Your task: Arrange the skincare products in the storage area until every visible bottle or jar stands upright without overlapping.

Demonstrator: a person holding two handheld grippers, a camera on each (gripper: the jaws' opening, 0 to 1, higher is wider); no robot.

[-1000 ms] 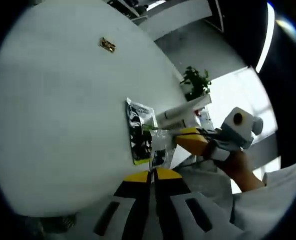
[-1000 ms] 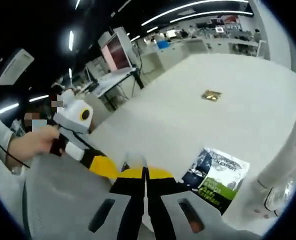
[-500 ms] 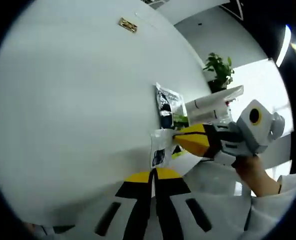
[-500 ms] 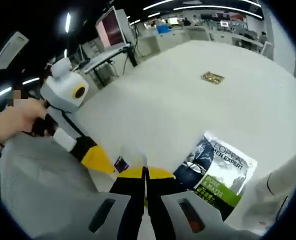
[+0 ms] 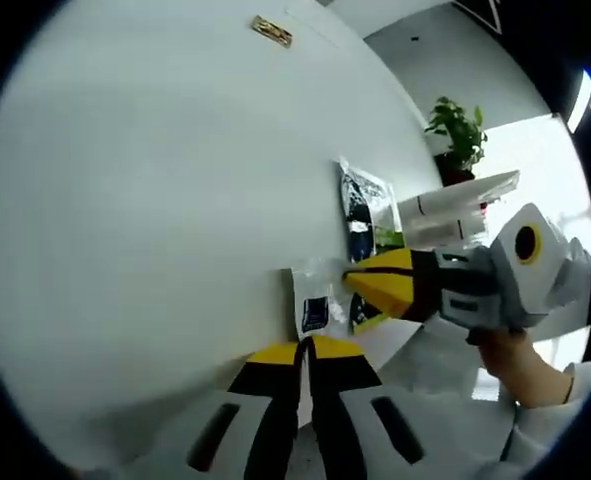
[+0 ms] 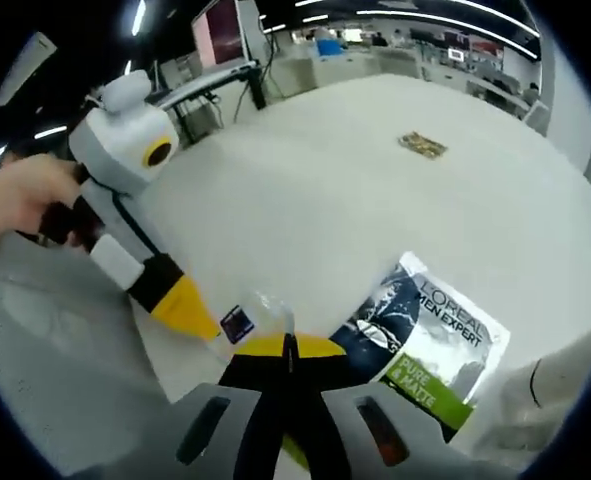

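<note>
Both grippers have drawn together over the clear sachet (image 5: 311,305) beside the L'Oréal pouch (image 6: 430,345) on the bench (image 5: 155,200); left gripper (image 5: 304,347) and right gripper (image 6: 288,345) jaws are closed, though whether either grips the sachet cannot be told.

Hidden and unclear parts

The small clear plastic packet (image 6: 253,318) runs under the yellow fingers (image 6: 320,348); the tiny gold object (image 5: 272,31) on the white bench (image 5: 155,200) is unreadable.

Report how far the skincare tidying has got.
Early stage: nothing stands upright yet. In hand: the left gripper and right gripper, jaws closed, both pinch a small clear packet at the table edge. Left: the L'Oreal sachet lies flat, the white tube lies beside it, a small gold item sits far off.
</note>
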